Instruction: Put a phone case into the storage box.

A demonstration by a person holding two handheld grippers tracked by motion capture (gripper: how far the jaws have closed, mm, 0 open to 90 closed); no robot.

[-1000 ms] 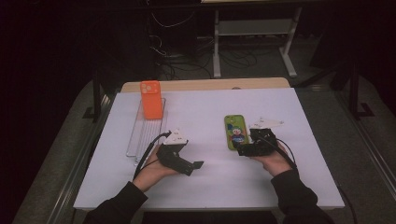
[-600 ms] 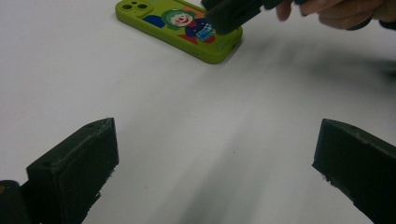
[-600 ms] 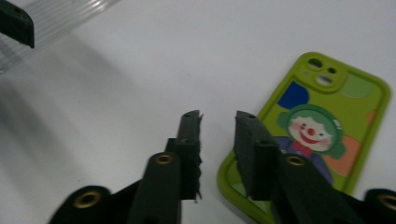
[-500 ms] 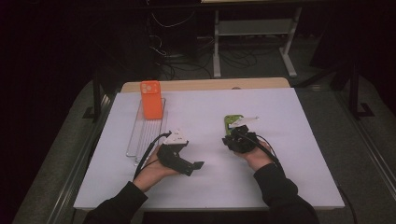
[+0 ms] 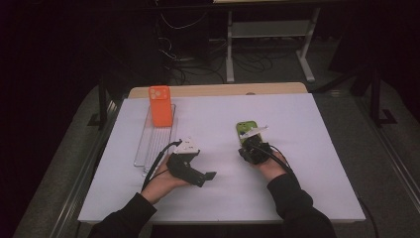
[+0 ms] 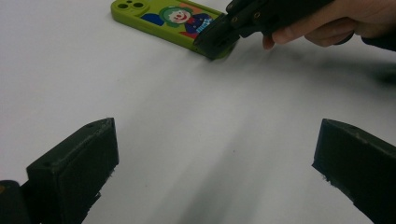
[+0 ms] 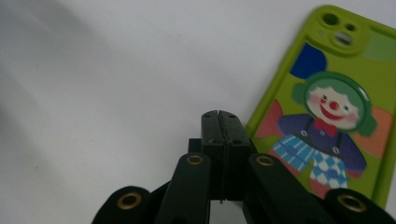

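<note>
Green phone case (image 7: pixel 336 107): lying flat, clown side up, on the white table (image 5: pixel 307 129), right of the middle.
Right gripper (image 7: pixel 219 126): jaws have just been closing and are now pressed together on nothing, tips sitting just beside the case's long left edge near its lower corner.
Left gripper (image 6: pixel 215 154): jaws standing wide apart, holding nothing, well apart from the case.
Handling: probably light, bendy, slightly grippy rubber; not fragile.
Hold: pinching across a long edge looks best, once an edge is lifted.

The white table (image 5: pixel 297 124) is brightly lit against dark surroundings, with soft shadows, and near the left gripper (image 6: pixel 215 149) everything blurs.
</note>
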